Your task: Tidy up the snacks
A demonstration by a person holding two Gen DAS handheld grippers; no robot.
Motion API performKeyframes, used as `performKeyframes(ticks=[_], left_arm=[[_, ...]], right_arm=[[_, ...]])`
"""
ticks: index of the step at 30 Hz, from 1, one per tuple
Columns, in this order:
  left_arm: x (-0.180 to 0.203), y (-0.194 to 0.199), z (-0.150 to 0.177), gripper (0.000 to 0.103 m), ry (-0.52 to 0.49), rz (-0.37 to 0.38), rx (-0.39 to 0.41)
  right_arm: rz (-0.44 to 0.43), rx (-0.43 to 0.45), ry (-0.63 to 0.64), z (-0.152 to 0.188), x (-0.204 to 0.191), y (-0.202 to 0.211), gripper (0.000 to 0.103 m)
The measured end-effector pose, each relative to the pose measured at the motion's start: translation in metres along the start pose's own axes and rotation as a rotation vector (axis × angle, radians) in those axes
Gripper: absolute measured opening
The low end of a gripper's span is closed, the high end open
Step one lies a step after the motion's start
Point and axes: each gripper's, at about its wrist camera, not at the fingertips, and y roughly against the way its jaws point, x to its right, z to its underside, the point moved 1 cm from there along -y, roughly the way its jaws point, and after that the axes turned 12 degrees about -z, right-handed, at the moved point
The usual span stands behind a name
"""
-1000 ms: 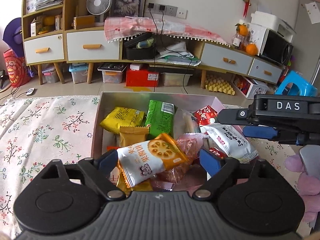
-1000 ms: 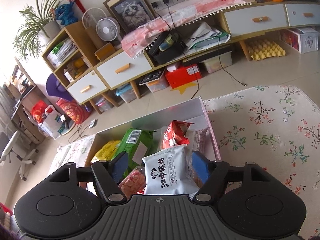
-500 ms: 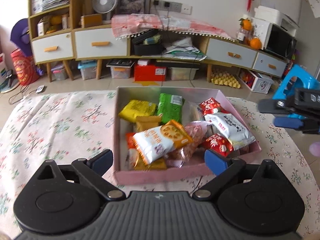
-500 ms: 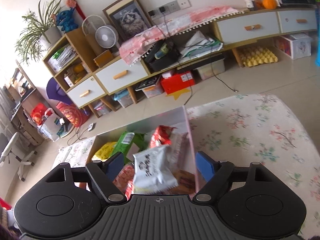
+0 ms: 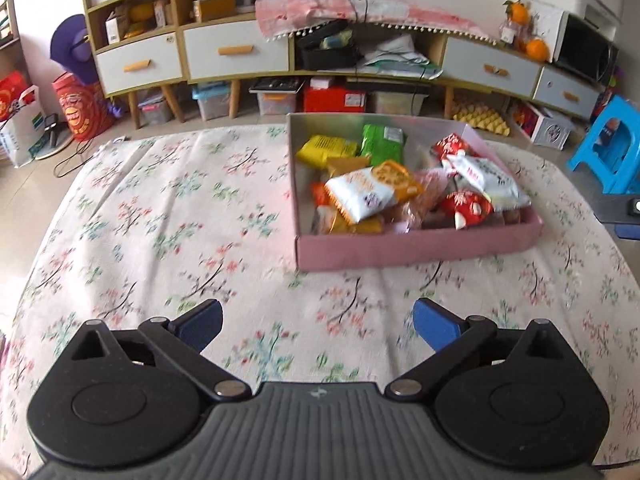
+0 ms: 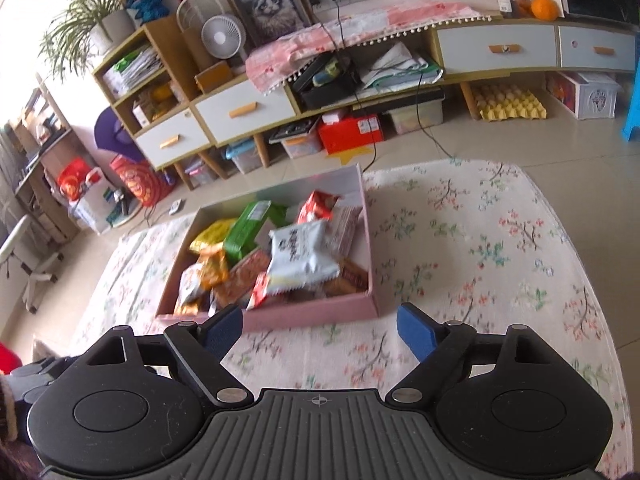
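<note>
A pink box [image 5: 416,246] [image 6: 312,314] on the floral tablecloth holds several snack packets. On top lie a white-and-orange packet [image 5: 370,192] and a white packet with black writing [image 5: 486,176] [image 6: 300,256]; green [image 5: 382,144] and yellow [image 5: 326,148] packets lie at the back. My left gripper [image 5: 316,326] hovers over bare cloth in front of the box, its jaws opening with nothing between them. My right gripper [image 6: 320,330] hangs just before the box's near wall, jaws also opening and empty. Its edge shows at the right of the left wrist view [image 5: 624,216].
The floral cloth [image 5: 160,220] spreads wide to the left of the box and to its right [image 6: 500,248]. Beyond the table stand a low cabinet with drawers [image 5: 236,52], floor boxes and a blue stool [image 5: 608,148].
Both grippers let go of their packets, the white-and-orange one and the white one, which now lie in the box. Both have drawn back from the box and opened wider.
</note>
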Motion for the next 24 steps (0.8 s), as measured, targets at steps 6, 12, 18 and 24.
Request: performKeyframes(ticks=[6, 12, 18, 24], left_arm=[[-0.005, 0.017, 0.009, 0.103, 0.034, -0.025, -0.012], [-0.006, 0.023, 0.016, 0.103, 0.061, -0.055, -0.046], [-0.003, 0.027, 0.019, 0.103, 0.070, -0.096, -0.062], [-0.001, 0.030, 0.021, 0.103, 0.090, -0.117, -0.090]], right_arm=[[0.008, -0.042, -0.005, 0.017, -0.017, 0.008, 0.086], [0.076, -0.082, 0.085, 0.035, -0.044, 0.009, 0.087], [0.120, -0.107, 0.141, 0.047, -0.059, 0.003, 0.087], [0.157, -0.125, 0.170, 0.053, -0.064, -0.002, 0.087]])
